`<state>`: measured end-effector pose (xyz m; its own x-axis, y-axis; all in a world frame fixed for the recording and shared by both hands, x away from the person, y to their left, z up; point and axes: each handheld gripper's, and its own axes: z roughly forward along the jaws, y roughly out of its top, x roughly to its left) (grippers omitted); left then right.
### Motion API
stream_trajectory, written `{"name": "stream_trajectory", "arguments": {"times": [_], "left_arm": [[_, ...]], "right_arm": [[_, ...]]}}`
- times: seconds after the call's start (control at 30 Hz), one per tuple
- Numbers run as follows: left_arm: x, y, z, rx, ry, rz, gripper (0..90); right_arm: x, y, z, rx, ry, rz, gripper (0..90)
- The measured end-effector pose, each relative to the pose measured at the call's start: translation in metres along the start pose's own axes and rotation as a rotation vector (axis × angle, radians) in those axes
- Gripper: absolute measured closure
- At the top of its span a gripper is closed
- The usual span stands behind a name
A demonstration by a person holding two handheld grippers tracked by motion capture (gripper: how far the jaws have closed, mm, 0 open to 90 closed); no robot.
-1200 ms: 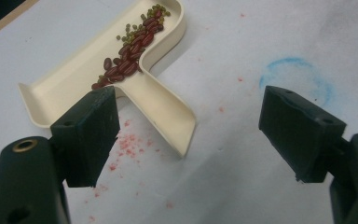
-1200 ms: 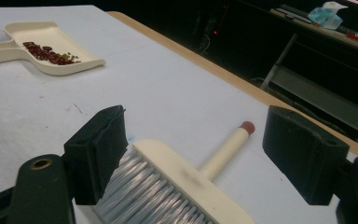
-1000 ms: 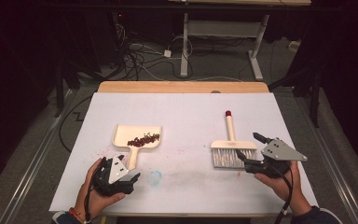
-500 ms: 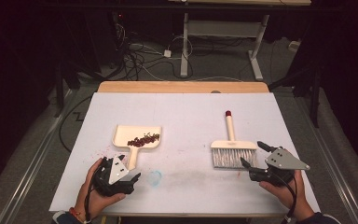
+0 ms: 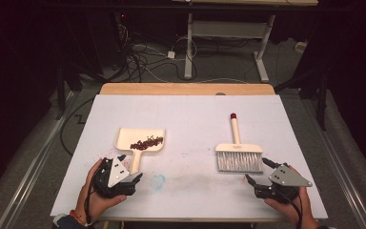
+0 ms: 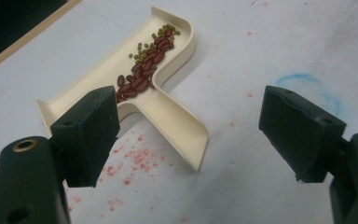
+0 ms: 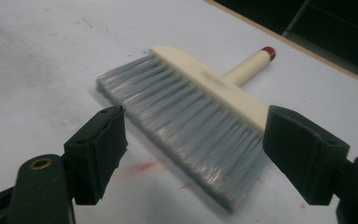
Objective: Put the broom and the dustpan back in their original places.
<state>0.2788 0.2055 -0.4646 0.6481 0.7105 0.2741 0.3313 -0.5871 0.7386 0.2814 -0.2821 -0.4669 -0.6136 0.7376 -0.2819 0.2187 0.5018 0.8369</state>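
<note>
Left gripper view: cream dustpan (image 6: 168, 116) holds red beans (image 6: 144, 77), apparently some green; both grippers' jaws spread.

White-topped rectangular table (image 5: 186, 109), wooden strip along the far edge. Cream plastic dustpan (image 5: 140, 141) lies left of centre, handle toward the near edge, holding dark red and green beans (image 5: 147, 142). Cream-handled brush with grey bristles and red tip (image 5: 238, 151) lies right of centre, bristles toward the near edge. Blue smudge (image 5: 158, 181) and red specks mark the surface near the dustpan.
</note>
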Motion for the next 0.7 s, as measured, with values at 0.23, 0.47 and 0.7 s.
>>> {"name": "stream_trajectory", "arguments": {"times": [0.23, 0.47, 0.7], "left_arm": [[-0.0037, 0.0017, 0.0007, -0.011, 0.006, 0.017, 18.6], [-0.0056, 0.0002, -0.0002, -0.007, 0.004, 0.032, 18.5], [-0.0068, -0.0005, -0.0009, -0.005, 0.000, 0.044, 18.5]], "right_arm": [[0.0063, -0.0021, -0.0023, -0.009, 0.024, 0.001, 19.7], [0.0080, -0.0014, -0.0016, -0.005, 0.018, 0.005, 18.9], [0.0095, 0.0006, -0.0016, -0.009, 0.017, 0.009, 19.1]]}}
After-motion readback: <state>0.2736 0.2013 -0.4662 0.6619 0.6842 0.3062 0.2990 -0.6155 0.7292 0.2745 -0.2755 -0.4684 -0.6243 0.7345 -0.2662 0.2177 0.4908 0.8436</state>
